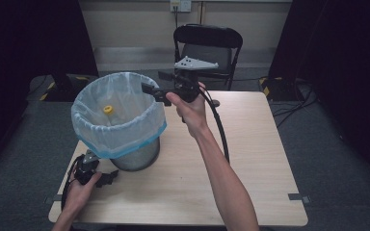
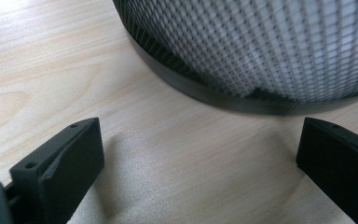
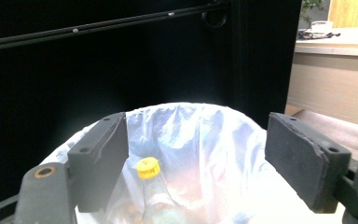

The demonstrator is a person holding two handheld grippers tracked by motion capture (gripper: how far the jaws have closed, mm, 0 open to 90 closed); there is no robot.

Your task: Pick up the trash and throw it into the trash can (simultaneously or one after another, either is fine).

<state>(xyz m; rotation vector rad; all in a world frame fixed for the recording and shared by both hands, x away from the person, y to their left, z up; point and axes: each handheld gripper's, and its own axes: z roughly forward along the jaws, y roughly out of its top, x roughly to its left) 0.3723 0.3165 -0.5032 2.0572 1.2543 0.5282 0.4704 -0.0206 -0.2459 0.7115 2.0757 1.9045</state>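
On the pale wood-grain table (image 1: 250,144), toward its left side, a round bin (image 1: 135,156) of dark wire mesh is standing upright, lined with a thin translucent bag (image 1: 118,130) whose rim is folding down over the top edge and showing a blue hem. Inside the bag a clear bottle (image 1: 108,111) with a yellow ribbed cap is standing roughly upright (body partly washed out in the right gripper view).

Right gripper (image 1: 150,90) is hanging above the bin's right rim, held by the right hand (image 1: 189,108), with the grey 3-cornered plate on top and a black cable trailing down along the forearm. Its 2 matte black rectangular jaws are standing wide apart, nothing between them; the bottle cap (image 3: 148,168) is showing in the gap below.

Left gripper (image 1: 107,177) is lying low on the table near the front left corner, gripped by the left hand (image 1: 82,191), just beside the bin's base. Its jaws are also spread wide with bare wood between them, and are pointing at the bin's solid dark base band (image 2: 191,86), apart from it.

Behind the table a black folding chair (image 1: 208,45) is standing.
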